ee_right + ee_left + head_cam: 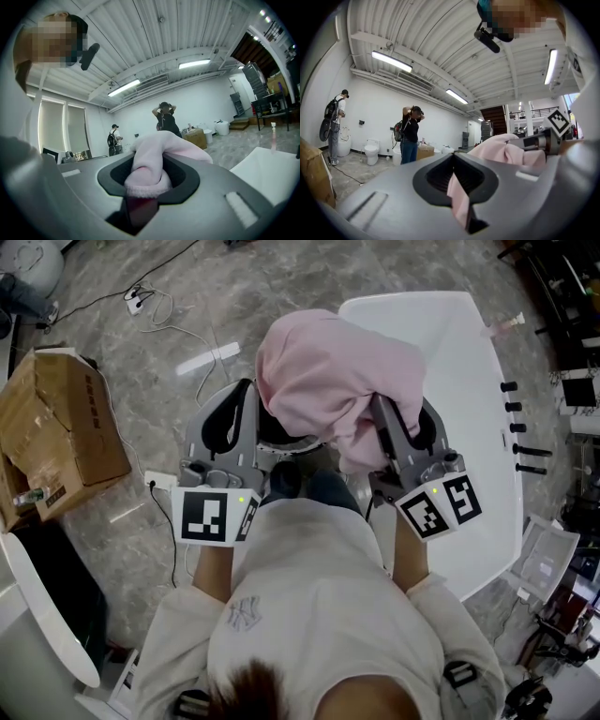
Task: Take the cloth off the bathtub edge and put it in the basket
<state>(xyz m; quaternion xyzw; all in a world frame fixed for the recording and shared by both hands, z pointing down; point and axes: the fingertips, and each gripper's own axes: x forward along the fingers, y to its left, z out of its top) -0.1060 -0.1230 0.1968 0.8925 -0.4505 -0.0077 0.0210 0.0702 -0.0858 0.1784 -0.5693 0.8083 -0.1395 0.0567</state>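
Left tool [461,200] pinches a thin fold, right tool [140,190] a fat bunch of the pink cloth [323,381]; it's held up between them, bathtub [473,399] at three o'clock; soft, light, floppy, probably safest gripped by gathered bunches.

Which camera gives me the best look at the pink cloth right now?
The head view: the whole cloth shows, bunched between the left gripper and the right gripper. The left gripper view shows only a thin fold pinched in its jaws; the right gripper view shows one thick fold.
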